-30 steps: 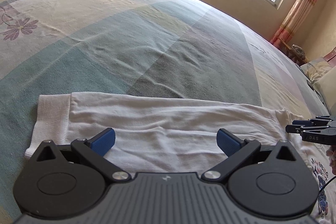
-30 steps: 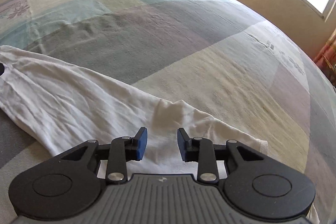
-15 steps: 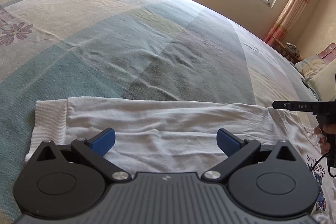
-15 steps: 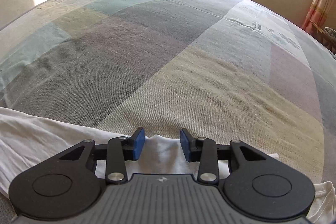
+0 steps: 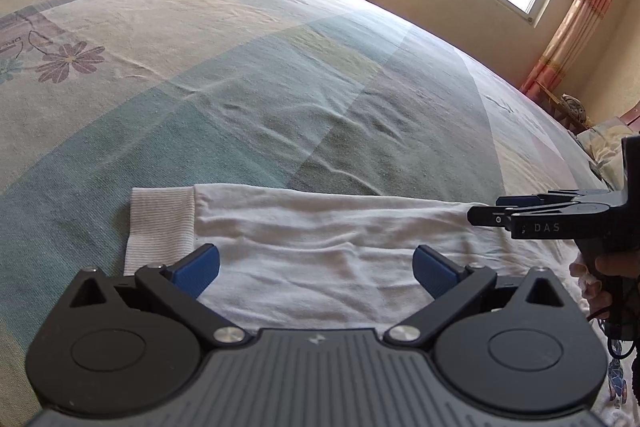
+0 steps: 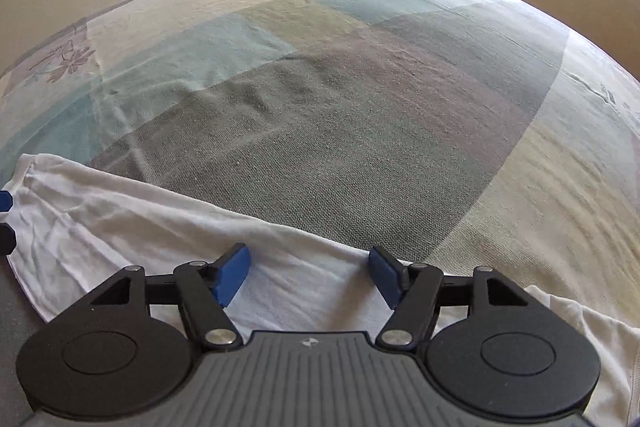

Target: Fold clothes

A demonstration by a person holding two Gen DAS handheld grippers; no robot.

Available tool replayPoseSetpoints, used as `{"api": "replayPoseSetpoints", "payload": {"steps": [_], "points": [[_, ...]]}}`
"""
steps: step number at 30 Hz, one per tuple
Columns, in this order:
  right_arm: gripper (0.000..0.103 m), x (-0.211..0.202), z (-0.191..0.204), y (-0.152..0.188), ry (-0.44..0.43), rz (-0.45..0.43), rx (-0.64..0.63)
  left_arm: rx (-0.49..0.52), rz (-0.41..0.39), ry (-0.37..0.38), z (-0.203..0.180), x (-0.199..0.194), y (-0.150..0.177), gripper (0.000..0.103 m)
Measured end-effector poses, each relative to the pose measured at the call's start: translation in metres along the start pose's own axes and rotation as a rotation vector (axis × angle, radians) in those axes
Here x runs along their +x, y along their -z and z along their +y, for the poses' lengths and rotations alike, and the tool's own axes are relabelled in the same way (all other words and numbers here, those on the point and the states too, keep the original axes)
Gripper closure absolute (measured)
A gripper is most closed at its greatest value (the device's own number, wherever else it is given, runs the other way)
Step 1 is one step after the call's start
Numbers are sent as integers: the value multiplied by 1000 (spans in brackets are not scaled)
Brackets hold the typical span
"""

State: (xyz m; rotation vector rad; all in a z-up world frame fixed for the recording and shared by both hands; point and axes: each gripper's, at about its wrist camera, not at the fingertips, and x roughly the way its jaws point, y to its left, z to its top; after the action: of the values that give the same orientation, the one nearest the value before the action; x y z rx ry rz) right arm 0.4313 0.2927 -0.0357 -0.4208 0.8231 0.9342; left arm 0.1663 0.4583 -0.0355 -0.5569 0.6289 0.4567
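One white garment (image 5: 320, 251), two grippers

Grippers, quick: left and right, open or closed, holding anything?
Left gripper: open, empty, above the white garment.
Right gripper: open, empty, over the same garment.

Can't see the whole shirt

The white garment (image 5: 320, 247) runs under the left gripper's body; its printed front (image 5: 616, 379) gets chopped by the right edge.
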Motion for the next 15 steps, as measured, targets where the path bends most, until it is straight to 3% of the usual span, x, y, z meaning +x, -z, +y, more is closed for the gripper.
{"api": "replayPoseSetpoints", "payload": {"steps": [2, 6, 10, 15], "points": [[33, -15, 17, -5, -48, -48, -40, -20, -12, -11, 9, -5, -2, 1], [34, -20, 68, -15, -154, -60, -203, -87, -51, -25, 32, -17, -10, 1], [54, 1, 120, -19, -234, -36, -343, -127, -60, -30, 47, -21, -11, 1], [55, 35, 146, -22, -252, -17, -348, -142, -47, -37, 60, -19, -11, 1]]}}
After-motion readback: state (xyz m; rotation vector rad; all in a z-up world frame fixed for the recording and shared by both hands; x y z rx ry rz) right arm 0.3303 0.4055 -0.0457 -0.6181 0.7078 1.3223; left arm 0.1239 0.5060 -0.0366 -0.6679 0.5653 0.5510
